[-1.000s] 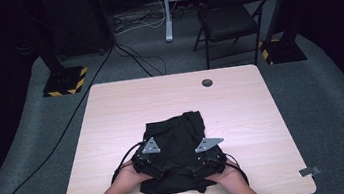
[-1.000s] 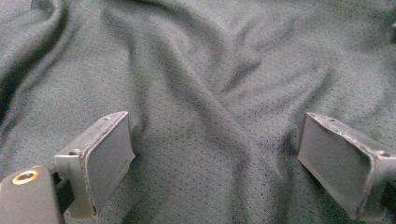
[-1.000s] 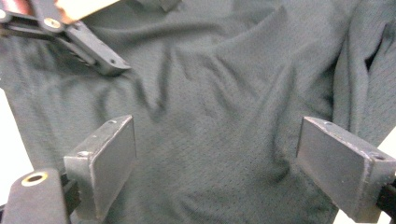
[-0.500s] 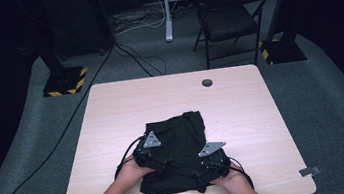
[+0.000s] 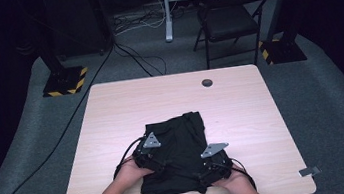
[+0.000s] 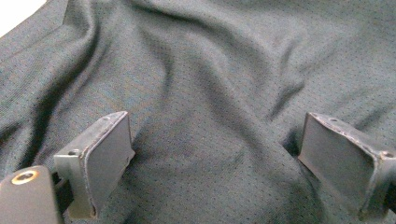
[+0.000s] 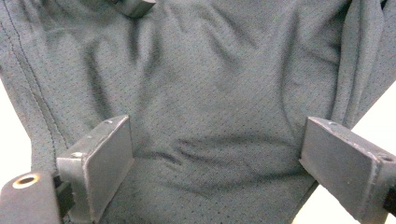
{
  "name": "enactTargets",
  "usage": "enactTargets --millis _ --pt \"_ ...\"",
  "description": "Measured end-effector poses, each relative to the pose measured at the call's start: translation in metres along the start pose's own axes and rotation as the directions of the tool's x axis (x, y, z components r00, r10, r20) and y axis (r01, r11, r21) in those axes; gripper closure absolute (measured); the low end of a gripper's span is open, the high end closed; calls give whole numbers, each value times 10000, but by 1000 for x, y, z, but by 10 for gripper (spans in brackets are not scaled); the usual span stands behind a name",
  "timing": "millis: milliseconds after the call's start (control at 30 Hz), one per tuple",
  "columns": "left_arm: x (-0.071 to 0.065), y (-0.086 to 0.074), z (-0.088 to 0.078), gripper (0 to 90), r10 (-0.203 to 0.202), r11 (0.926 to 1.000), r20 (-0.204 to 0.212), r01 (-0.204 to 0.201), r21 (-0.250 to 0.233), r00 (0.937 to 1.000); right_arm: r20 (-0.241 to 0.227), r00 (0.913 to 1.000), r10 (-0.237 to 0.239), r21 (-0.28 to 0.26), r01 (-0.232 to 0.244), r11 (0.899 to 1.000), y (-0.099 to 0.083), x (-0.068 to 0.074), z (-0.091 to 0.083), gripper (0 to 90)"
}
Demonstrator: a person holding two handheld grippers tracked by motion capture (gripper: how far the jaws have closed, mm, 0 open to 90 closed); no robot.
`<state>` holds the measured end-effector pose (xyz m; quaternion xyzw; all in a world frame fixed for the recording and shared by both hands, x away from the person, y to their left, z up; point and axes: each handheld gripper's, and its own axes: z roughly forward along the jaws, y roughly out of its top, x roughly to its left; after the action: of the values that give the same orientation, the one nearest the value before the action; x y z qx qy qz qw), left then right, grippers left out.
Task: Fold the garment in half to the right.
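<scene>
Black mesh garment [image 5: 177,152]: lies rumpled and partly folded on the near middle of the desk [image 5: 241,103], close to the person's edge; fine perforated knit, creased, with a stitched seam along one edge.
Desk: pale wood top, a small dark round fitting [image 5: 207,83] near its far edge, well apart from the cloth.
Left gripper [image 6: 215,154]: over the garment's left near part, fingers [image 6: 100,158] spread wide apart with a ridge of fabric between them, nothing pinched; probably placed to gather that fold.
Right gripper [image 7: 217,163]: at the garment's near right corner, fingers [image 7: 100,163] likewise wide apart over a narrow end of the cloth, bare desk showing either side; likely poised to take hold of it.
</scene>
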<state>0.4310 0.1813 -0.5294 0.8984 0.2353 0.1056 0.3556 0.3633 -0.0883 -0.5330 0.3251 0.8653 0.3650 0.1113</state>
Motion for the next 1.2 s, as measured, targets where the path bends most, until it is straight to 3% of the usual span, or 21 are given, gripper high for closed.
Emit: enactTargets --millis 233,433,533,833,933,1200 --pt "0 0 -2 96 -27 9999 271 22 164 9996 -32 10000 -9 -10 9 10000 -1 1 -1 86" --pt "-6 2 -4 94 195 9986 462 -217 474 9987 -125 9998 -137 97 138 9999 -4 3 -4 86" --pt "-6 2 -7 126 384 9984 493 -403 384 9980 -149 9998 -153 141 155 9998 -4 3 -6 99" --pt "12 8 0 114 -167 9997 -94 165 -179 9998 -63 9998 -169 -192 167 9997 -7 8 -15 118" --pt "14 8 1 114 -128 9997 -181 125 -190 9998 -6 9998 -223 -222 223 9995 -7 10 -15 118" --pt "20 8 6 105 -376 9992 -49 375 -138 9993 86 9998 -204 -234 206 9995 -9 11 -15 118"
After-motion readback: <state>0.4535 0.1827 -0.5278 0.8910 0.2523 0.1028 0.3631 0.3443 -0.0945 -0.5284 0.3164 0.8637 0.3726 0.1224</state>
